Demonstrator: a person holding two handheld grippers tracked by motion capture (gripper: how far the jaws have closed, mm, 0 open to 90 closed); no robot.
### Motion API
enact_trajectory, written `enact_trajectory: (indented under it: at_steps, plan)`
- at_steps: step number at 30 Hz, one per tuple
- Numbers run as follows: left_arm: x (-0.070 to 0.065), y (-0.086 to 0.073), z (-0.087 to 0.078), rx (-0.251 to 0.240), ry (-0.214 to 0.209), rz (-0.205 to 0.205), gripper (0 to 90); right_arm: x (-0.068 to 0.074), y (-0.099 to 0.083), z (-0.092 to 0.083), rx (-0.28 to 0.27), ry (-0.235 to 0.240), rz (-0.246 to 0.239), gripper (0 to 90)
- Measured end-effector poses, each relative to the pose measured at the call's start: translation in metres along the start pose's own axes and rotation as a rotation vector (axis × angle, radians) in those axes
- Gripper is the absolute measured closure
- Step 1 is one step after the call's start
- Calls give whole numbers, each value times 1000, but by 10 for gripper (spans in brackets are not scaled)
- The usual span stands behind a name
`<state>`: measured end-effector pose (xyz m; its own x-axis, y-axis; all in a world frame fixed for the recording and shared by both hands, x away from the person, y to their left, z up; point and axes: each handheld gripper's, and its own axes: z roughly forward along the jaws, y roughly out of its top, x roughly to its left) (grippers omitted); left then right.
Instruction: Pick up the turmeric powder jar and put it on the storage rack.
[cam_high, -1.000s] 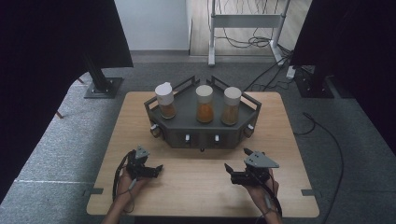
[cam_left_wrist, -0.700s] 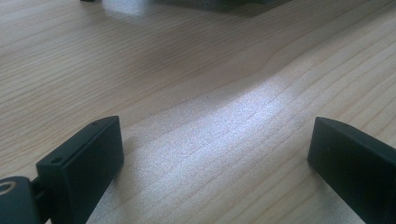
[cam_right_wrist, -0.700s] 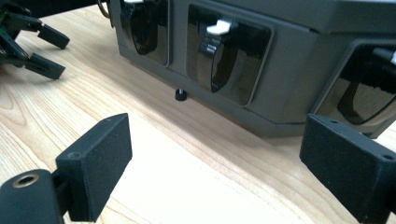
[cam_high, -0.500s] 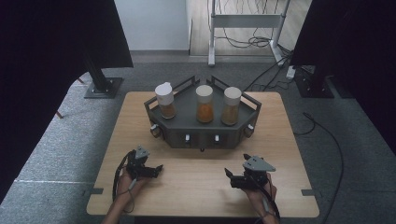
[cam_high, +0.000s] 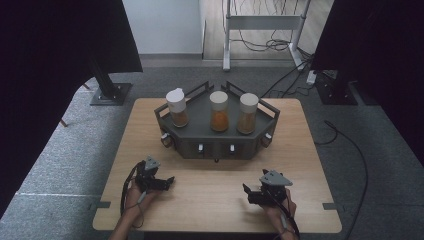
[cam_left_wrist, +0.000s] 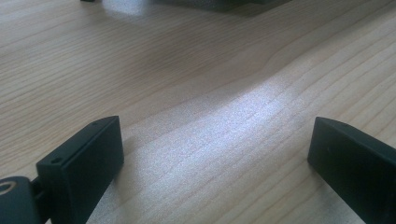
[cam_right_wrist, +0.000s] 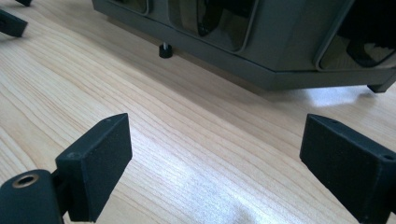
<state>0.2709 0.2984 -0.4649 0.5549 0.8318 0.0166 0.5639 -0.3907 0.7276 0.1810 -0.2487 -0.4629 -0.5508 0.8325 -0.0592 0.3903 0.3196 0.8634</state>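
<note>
A dark grey angled rack (cam_high: 216, 144) stands at the middle back of the wooden table (cam_high: 210, 205), with small knobs along its front. Three spice jars with pale lids stand in it: a left jar (cam_high: 177, 108), a middle jar (cam_high: 219, 111) with orange contents, and a right jar (cam_high: 248, 113). My left gripper (cam_high: 169, 181) rests low near the front left, open, with bare wood between its fingers (cam_left_wrist: 81, 161). My right gripper (cam_high: 249, 193) sits low at the front right, open and holding nothing. The right gripper view shows the rack's front wall (cam_right_wrist: 280, 42) just beyond the fingertips (cam_right_wrist: 100, 154).
A small black rack foot (cam_right_wrist: 163, 50) stands on the wood ahead of the right gripper. A jaw of the other gripper (cam_right_wrist: 10, 22) shows far left in that view. Black stands (cam_high: 107, 90) and cables (cam_high: 350, 150) lie on the grey floor around the table.
My right gripper has sunk toward the tabletop and shifted slightly nearer the front edge. The left gripper has stayed in place. Both sets of jaws stand as wide as before.
</note>
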Motion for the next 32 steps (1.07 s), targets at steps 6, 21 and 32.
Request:
enact_trajectory:
  at_steps: [6,21,32]
  plan:
    - [0,0,0,0,0,0,33,2,-2,6,36,-10,-13,85]
    - [0,0,0,0,0,0,33,1,-2,18,127,-17,-10,85]
    - [0,0,0,0,0,0,33,1,0,23,166,-15,-15,87]
